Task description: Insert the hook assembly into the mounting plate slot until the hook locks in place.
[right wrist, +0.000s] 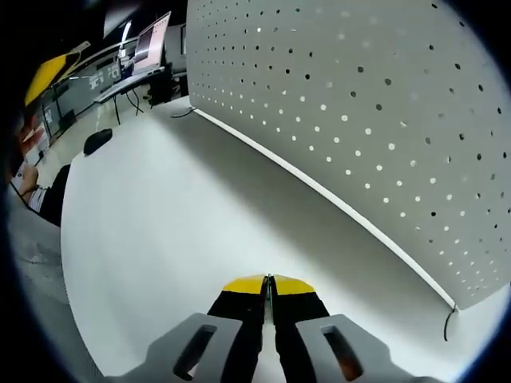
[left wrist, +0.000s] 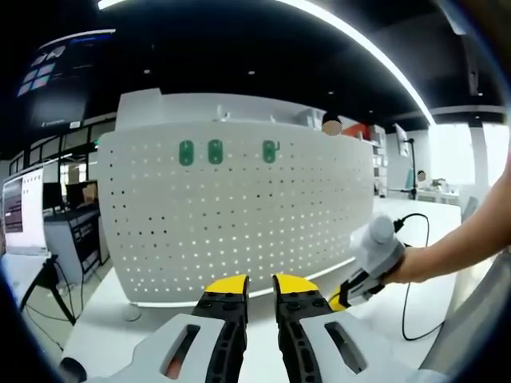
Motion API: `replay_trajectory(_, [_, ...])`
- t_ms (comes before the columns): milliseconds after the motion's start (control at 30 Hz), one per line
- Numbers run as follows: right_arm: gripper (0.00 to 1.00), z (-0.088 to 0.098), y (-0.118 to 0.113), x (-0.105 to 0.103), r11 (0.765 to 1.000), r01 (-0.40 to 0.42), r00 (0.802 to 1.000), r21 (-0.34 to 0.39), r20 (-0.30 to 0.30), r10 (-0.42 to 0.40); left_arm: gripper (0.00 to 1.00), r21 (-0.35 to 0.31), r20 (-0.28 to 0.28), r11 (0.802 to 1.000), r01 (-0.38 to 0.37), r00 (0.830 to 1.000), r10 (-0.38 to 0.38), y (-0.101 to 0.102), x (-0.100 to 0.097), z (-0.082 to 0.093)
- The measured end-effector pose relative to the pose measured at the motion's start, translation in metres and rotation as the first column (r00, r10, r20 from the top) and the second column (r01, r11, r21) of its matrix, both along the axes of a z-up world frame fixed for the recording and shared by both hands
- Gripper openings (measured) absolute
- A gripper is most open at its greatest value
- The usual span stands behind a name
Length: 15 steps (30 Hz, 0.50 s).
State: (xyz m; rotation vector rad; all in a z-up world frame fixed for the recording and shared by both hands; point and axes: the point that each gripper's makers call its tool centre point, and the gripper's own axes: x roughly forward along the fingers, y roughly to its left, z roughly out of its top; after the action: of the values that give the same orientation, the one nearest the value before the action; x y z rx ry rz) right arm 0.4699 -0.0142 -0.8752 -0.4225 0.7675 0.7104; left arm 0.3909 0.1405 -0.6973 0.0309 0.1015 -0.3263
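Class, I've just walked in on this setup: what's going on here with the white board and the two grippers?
A person holds a two-jaw gripper in each hand in front of an upright white pegboard standing on a white table. Three green hooks already sit in a row near the board's top. The left gripper faces the board with jaws slightly apart and nothing between them. The right gripper hovers low over the table beside the board's bottom edge, jaws closed and seemingly empty. Nothing is being inserted right now.
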Motion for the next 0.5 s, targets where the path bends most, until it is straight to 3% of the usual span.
replay_trajectory(500, [0.00,0.020,-0.002,0.000,0.998,0.028,0.999,0.054,0.017,-0.029,0.13,0.006,0.002,1.000,0.025,1.000,-0.025,-0.007,-0.002,0.001])
